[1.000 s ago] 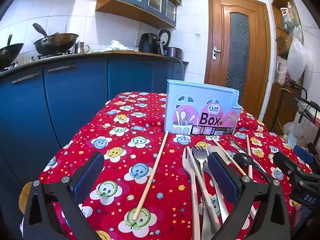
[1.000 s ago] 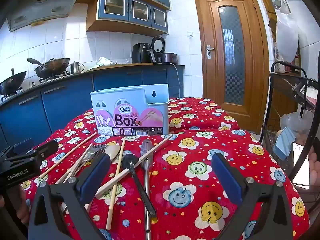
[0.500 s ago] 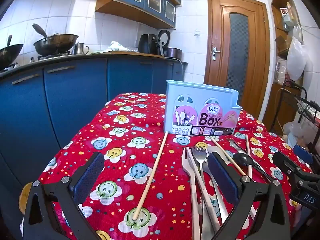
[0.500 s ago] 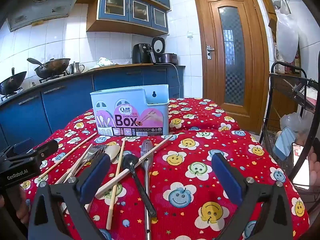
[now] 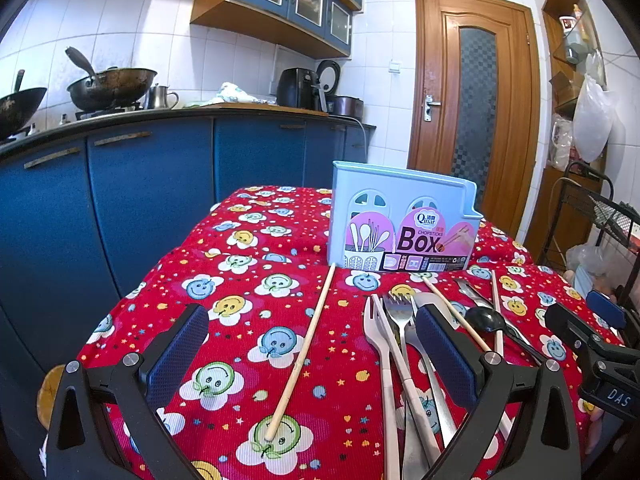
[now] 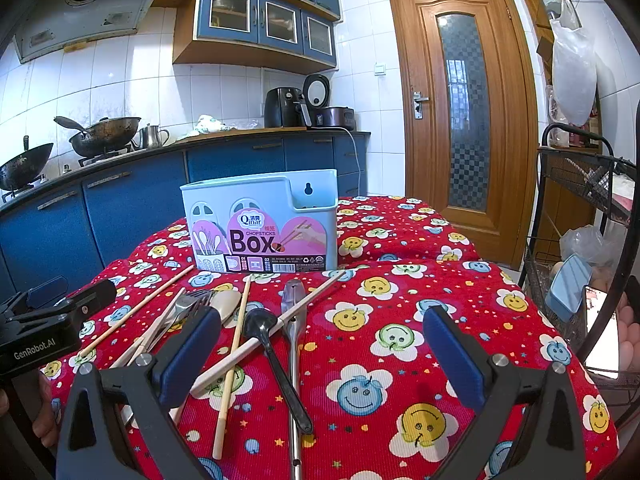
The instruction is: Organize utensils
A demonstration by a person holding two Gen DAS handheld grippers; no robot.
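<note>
A light blue chopsticks box (image 5: 404,220) stands upright on the red smiley tablecloth (image 5: 248,320); it also shows in the right wrist view (image 6: 260,220). In front of it lie loose utensils: a wooden chopstick (image 5: 304,352) lying alone, white forks (image 5: 384,356), a metal fork (image 5: 400,316), a black spoon (image 6: 276,360), a metal utensil (image 6: 294,320) and more chopsticks (image 6: 232,360). My left gripper (image 5: 312,352) is open and empty, low over the lone chopstick. My right gripper (image 6: 320,356) is open and empty, its left finger over the utensil pile.
Blue kitchen cabinets (image 5: 140,200) with woks (image 5: 108,88) on the stove stand behind the table. A wooden door (image 6: 464,120) is at the back right. A black wire rack (image 6: 576,248) stands close to the table's right edge.
</note>
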